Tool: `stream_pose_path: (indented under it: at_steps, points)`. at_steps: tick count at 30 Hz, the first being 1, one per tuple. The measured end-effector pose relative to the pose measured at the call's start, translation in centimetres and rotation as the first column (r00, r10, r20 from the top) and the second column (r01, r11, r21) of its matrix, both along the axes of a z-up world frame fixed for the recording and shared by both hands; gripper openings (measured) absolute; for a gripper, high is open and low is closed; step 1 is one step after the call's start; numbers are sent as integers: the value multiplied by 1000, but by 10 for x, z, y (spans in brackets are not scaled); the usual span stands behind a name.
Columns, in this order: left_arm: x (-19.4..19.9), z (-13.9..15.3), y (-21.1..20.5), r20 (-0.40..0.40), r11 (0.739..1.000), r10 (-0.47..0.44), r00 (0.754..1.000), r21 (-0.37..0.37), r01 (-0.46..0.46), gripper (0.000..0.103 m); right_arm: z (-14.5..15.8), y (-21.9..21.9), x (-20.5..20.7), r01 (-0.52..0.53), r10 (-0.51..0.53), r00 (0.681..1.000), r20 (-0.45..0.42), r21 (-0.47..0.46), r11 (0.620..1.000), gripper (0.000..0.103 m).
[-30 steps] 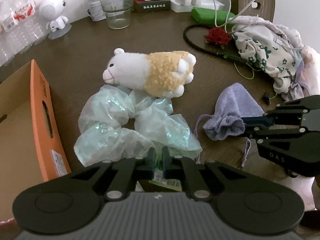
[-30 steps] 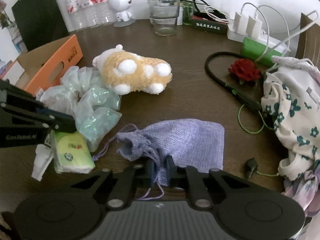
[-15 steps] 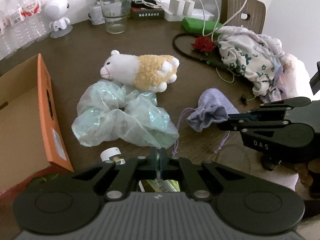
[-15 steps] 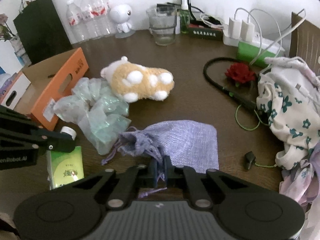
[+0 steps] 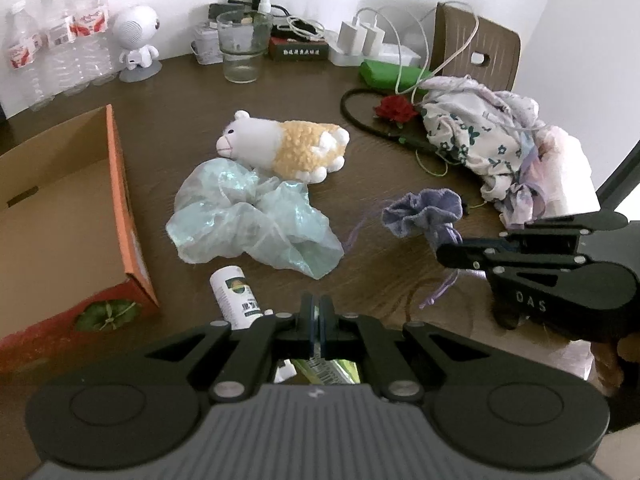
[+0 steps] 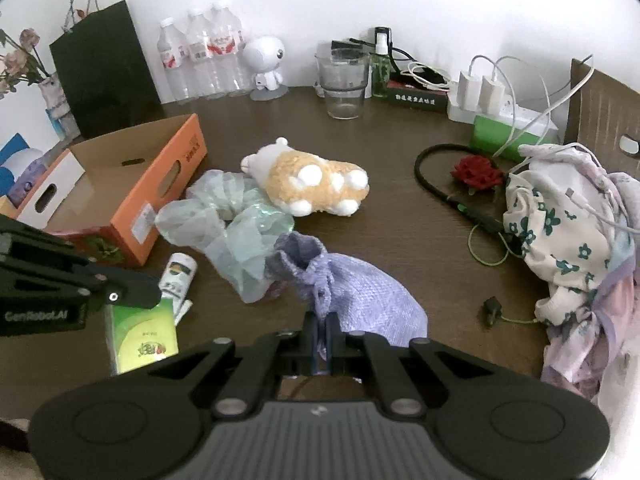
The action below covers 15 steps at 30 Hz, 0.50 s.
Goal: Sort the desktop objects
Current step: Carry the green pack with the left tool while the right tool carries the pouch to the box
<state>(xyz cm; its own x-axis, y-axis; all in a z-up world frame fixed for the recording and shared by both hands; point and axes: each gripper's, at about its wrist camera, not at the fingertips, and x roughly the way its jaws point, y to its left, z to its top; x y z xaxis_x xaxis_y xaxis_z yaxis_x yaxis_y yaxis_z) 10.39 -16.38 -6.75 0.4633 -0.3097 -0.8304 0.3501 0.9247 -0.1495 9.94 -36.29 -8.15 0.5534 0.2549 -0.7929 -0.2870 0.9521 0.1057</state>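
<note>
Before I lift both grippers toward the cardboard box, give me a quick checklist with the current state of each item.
1. Right gripper shut on the purple pouch: ok.
2. Left gripper shut on the green packet: ok, though only a thin edge seems pinched.
3. Pouch fully off the table: cannot tell.
4. Pouch drawstring free of other items: ok, it trails loose.
5. Cardboard box open with room inside: ok.
6. White bottle clear of the left gripper's path: not ok, it lies just in front of it.

wall: plain white [image 6: 440,8], behind the surface
surface: dark brown wood grain [image 5: 180,92], round edge
chair: brown back with a cutout [image 5: 476,52], far right side
light: soft daylight, even, faint glare on wood
</note>
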Motion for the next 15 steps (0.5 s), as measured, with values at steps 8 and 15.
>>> stream_pose_path:
  at_steps: [8,15]
  points:
    - [-33,27,20,71,999,29,997,-30,-27,3,26,9,-34,-24,25,1000,-6,48,999,3]
    - [-66,52,60,95,986,143,985,-95,-134,3,54,29,-61,-96,97,995,0,102,990,3]
